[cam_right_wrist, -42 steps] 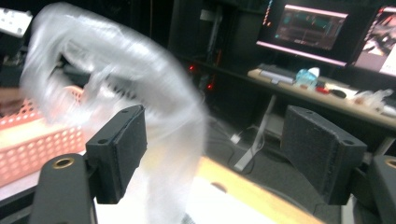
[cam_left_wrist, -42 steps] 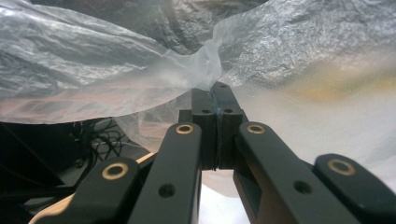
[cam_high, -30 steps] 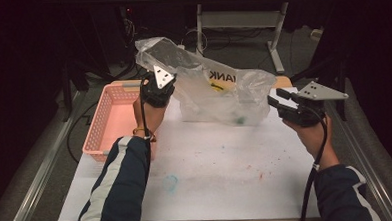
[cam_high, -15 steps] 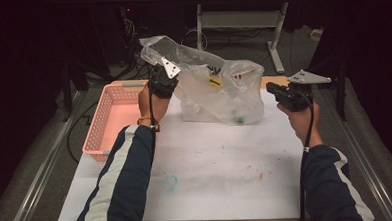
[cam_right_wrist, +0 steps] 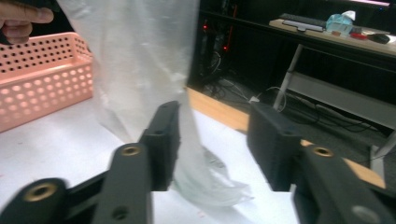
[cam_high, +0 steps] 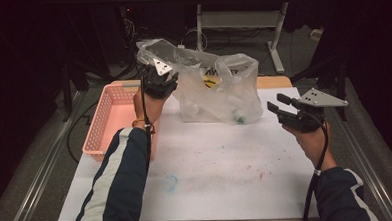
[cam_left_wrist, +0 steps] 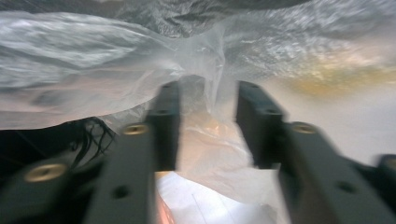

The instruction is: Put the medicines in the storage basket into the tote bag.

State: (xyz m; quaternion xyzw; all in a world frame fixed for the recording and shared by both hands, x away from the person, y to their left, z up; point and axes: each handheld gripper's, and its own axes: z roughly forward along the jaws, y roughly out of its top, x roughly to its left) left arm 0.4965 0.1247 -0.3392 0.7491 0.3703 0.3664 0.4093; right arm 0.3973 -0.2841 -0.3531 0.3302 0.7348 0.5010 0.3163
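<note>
A clear plastic bag (cam_high: 218,92) stands crumpled at the back of the white table (cam_high: 222,174), with a yellow-and-black label and some small items inside. My left gripper (cam_high: 168,80) is at the bag's upper left edge. In the left gripper view its jaws (cam_left_wrist: 208,93) stand apart with bunched bag film (cam_left_wrist: 205,70) between them. My right gripper (cam_high: 274,102) hangs open to the right of the bag, not touching it. In the right gripper view the bag (cam_right_wrist: 140,70) hangs just beyond the open gripper (cam_right_wrist: 212,112).
A pink perforated basket (cam_high: 107,122) sits at the table's left edge, also seen as the basket (cam_right_wrist: 42,70) in the right gripper view. A wooden strip (cam_high: 273,82) runs behind the bag. Dark desk frames and cables lie beyond the table.
The bag has bunched narrower and taller on its right side. The right gripper dropped slightly and sits a little farther from the bag. The left gripper has barely moved.
</note>
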